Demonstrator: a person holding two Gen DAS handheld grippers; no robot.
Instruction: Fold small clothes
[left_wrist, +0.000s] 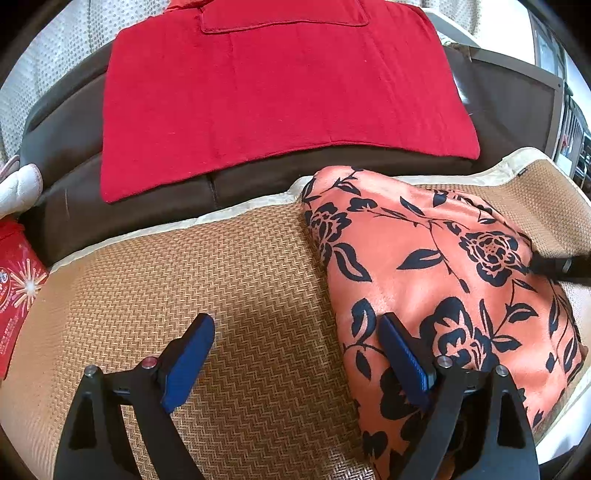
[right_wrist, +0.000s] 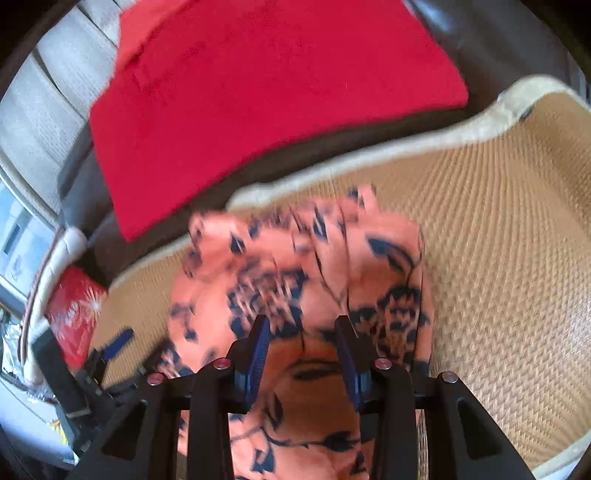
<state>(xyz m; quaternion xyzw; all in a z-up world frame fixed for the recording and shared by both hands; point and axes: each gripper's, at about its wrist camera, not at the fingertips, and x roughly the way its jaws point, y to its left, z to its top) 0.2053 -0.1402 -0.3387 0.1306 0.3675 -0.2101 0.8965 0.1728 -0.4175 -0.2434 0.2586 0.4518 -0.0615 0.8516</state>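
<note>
A coral garment printed with black flowers (left_wrist: 436, 280) lies bunched on a woven straw mat (left_wrist: 236, 280), partly gathered but not yet squared into a neat fold; the left gripper (left_wrist: 295, 354) hangs over the garment's near edge with jaws wide apart and nothing between them; the right gripper (right_wrist: 301, 347) stands partly open over the cloth's middle, fabric lying between its pads, though blur hides whether they pinch it; behind, a red cloth (left_wrist: 280, 103) is spread flat on a dark sofa (left_wrist: 66, 155); smoothing and the final folds appear to remain.
</note>
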